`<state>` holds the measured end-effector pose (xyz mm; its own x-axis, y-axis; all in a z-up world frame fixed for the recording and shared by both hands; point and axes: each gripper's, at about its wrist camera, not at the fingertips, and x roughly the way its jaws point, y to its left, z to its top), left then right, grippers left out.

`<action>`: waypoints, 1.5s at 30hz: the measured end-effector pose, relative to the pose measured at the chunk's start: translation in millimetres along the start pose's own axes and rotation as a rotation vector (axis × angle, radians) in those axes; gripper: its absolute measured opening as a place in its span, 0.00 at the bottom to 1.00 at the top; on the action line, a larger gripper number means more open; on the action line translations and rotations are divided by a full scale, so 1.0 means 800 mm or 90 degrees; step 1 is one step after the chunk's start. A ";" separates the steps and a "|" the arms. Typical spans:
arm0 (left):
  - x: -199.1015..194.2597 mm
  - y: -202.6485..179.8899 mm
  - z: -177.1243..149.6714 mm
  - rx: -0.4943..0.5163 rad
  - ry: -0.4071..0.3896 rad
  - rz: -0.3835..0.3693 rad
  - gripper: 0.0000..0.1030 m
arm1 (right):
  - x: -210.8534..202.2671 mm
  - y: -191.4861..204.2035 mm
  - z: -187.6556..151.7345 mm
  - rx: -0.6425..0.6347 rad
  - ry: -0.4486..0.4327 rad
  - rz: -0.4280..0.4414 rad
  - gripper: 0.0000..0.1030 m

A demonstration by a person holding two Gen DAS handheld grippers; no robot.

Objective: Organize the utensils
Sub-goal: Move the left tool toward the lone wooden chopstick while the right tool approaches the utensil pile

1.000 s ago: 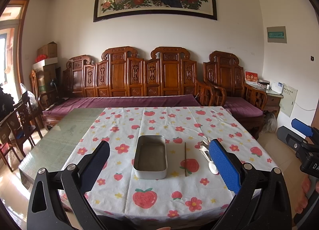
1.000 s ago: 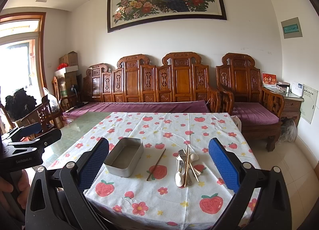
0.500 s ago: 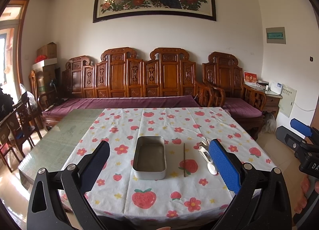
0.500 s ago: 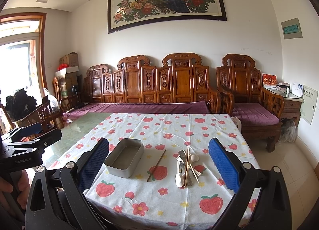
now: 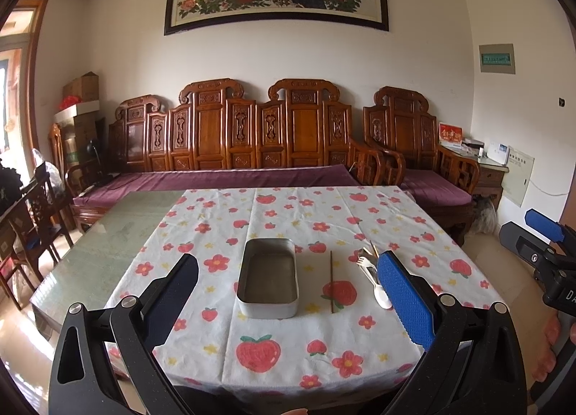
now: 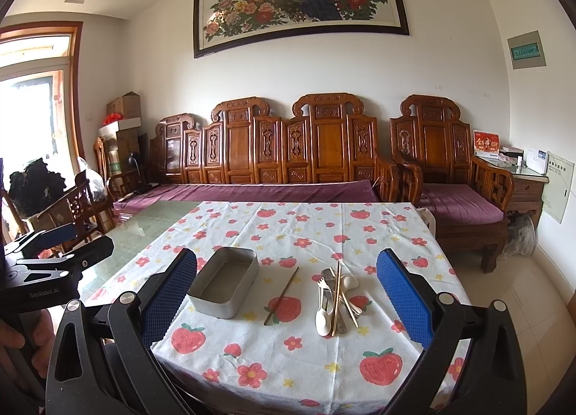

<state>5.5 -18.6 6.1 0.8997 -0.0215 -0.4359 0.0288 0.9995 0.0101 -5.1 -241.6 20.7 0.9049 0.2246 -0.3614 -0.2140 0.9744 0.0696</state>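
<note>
An empty metal tin sits on the strawberry-print tablecloth. To its right lies a single dark chopstick. Further right is a pile of utensils with a white spoon, a fork and light chopsticks; in the left wrist view the pile is partly hidden behind a blue pad. My left gripper is open, held above the near table edge in front of the tin. My right gripper is also open, nothing between its fingers, facing the chopstick and pile.
The cloth covers the right part of a glass-topped table. A carved wooden sofa with purple cushions stands behind it, an armchair to the right, dark chairs at the left. A hand holds each gripper handle.
Both views have shifted only slightly; the grippers stay open and the tin, chopstick and utensil pile have not moved.
</note>
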 end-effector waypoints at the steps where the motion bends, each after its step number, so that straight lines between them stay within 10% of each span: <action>1: 0.004 0.004 -0.003 0.001 0.004 -0.002 0.94 | 0.003 -0.002 0.000 0.002 0.003 0.000 0.98; 32: 0.216 -0.038 -0.059 0.094 0.184 -0.112 0.94 | 0.211 -0.116 -0.078 -0.023 0.156 -0.020 0.96; 45: 0.323 -0.069 -0.081 0.105 0.276 -0.173 0.61 | 0.301 -0.147 -0.127 -0.018 0.251 0.006 0.75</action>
<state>208.0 -78.2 -165.5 0.5887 -0.2336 -0.7739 0.3350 0.9418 -0.0294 200.9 -303.7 -169.1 0.6936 0.2050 -0.6905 -0.2363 0.9704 0.0507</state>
